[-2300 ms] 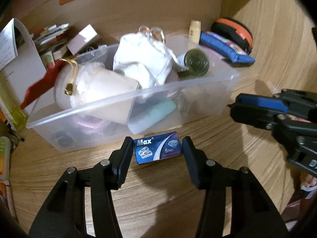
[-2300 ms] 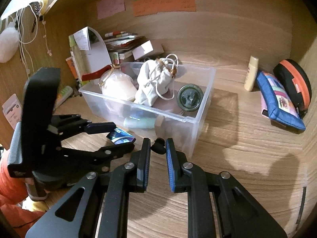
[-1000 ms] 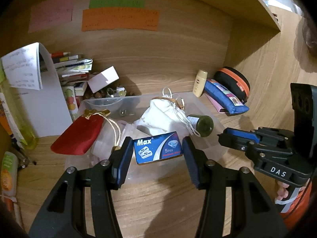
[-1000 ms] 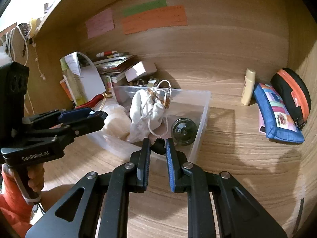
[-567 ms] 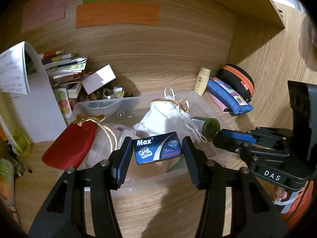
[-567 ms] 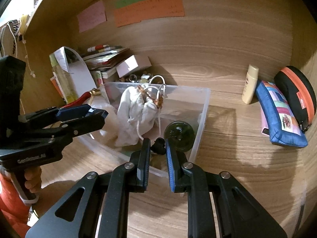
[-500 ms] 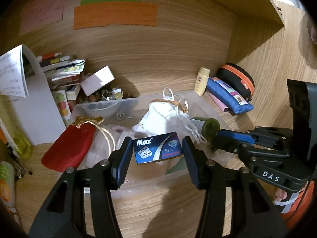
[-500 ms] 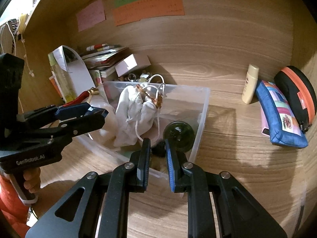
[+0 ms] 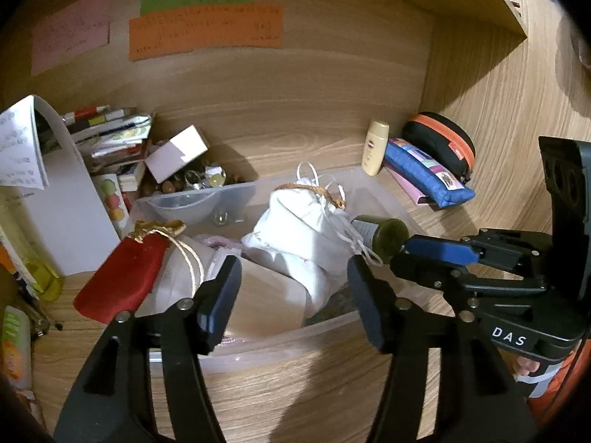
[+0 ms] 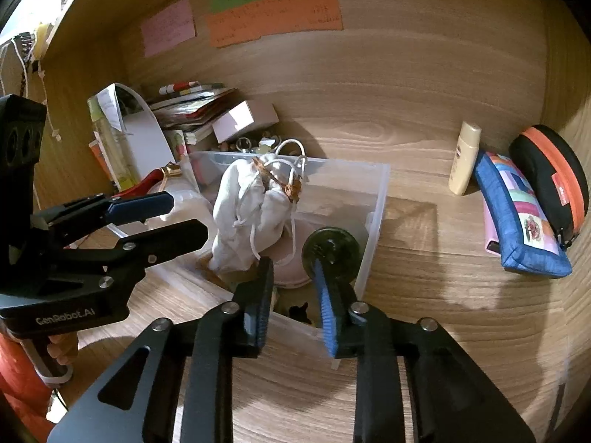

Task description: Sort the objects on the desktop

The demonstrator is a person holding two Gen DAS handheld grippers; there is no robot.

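A clear plastic bin [image 9: 280, 336] [image 10: 380, 199] holds a white drawstring pouch [image 9: 295, 229] [image 10: 243, 214], a red pouch [image 9: 122, 280] and a dark green bottle [image 9: 384, 234] [image 10: 330, 253]. My left gripper [image 9: 291, 273] hangs over the bin's near rim, its jaws opening and nothing between them. The blue box is out of sight. My right gripper [image 10: 292, 269] is over the bin's near right corner, jaws opening. A small black item [image 10: 299, 312] lies in the bin below them, free of the pads. Each gripper shows in the other's view: the right gripper [image 9: 424, 254], the left gripper [image 10: 166, 214].
A cream bottle [image 9: 376, 147], a blue pencil case [image 9: 424, 173] and a black-and-orange case [image 9: 439, 140] stand at the back right. Stacked books and papers [image 9: 107, 129] and a small white box [image 9: 177, 153] crowd the back left. Wooden walls close in behind and right.
My left jaws have spread and the blue box has left them. My right jaws have parted and the small black item has dropped from between them into the bin.
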